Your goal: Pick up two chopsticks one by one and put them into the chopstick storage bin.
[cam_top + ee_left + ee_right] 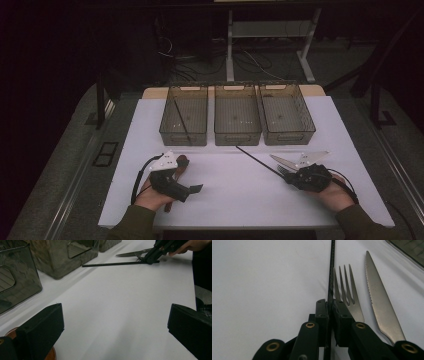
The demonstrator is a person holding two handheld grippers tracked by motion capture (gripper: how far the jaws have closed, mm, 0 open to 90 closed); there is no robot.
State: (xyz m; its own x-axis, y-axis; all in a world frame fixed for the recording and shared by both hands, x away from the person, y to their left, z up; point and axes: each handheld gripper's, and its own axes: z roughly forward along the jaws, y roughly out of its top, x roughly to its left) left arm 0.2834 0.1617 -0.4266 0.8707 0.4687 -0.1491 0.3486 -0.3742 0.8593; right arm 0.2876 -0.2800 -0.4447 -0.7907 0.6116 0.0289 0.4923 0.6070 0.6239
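A thin black chopstick is pinched between the fingers of the right gripper, which are pressed together on it near its closer end. The stick is seen lying flat on the white table, its long axis running away from the right gripper toward the far left, with the tip ending just in front of the middle bin of three clear bins. In the right gripper view a fork is touching or just beside the stick on its right, and a serrated knife lies beside the fork (both loose on the table, neither gripped).

A second black stick is seen leaning inside the left bin; the right bin cannot be seen to hold anything.

The left gripper is held at the near left of the table with its fingers spread wide and nothing between them; a brown wooden piece lies under and beside it.

The coming move is judged to turn on one relation: the held stick points toward the bins, and the left bin lies farther along and to the left of that line. A lift followed by a swing leftward would probably be called for, and since the grip sits near one end, the long free end may be expected to droop or catch a bin rim.
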